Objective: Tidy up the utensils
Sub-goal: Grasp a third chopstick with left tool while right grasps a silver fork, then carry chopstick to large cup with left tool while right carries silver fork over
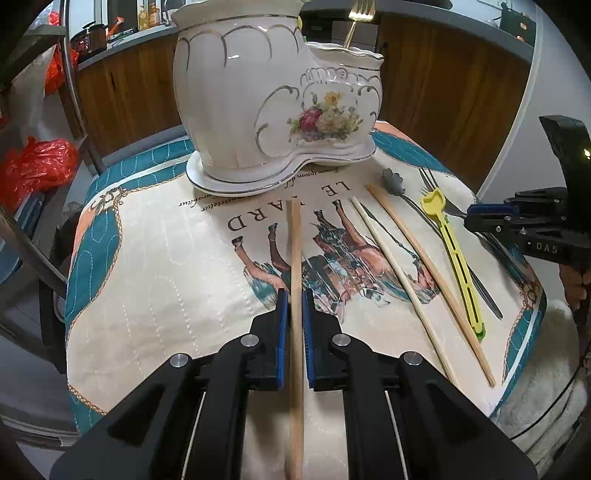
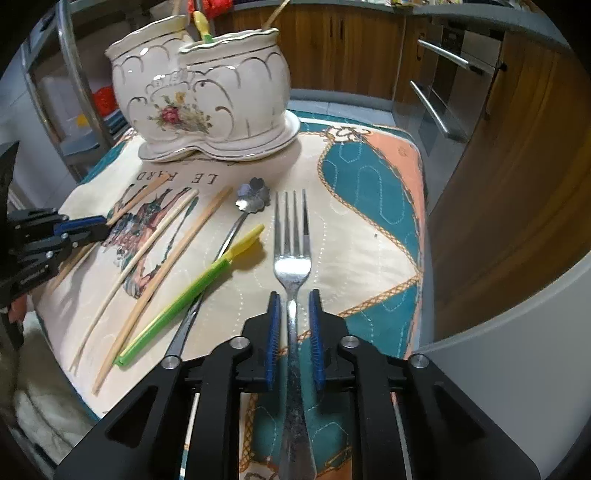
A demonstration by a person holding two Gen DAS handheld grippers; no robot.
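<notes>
A white floral ceramic holder [image 1: 266, 103] with two cups stands at the far end of the mat; it also shows in the right wrist view [image 2: 207, 92] with a gold fork [image 1: 360, 14] in it. My left gripper [image 1: 295, 299] has its blue pads close around a wooden chopstick [image 1: 295, 258], which lies on the mat. My right gripper [image 2: 294, 301] straddles a silver fork [image 2: 293, 254] with small gaps to each pad. Two more chopsticks [image 1: 417, 266], a yellow-green utensil [image 2: 192, 288] and a flower-ended spoon [image 2: 251, 195] lie between them.
The printed quilted mat [image 2: 369, 192] covers a small table. Wooden cabinets [image 2: 498, 184] and oven handles stand to the right. A metal rack and red bags [image 1: 33, 166] are at the left. A fluffy white surface [image 1: 546, 387] lies beside the table.
</notes>
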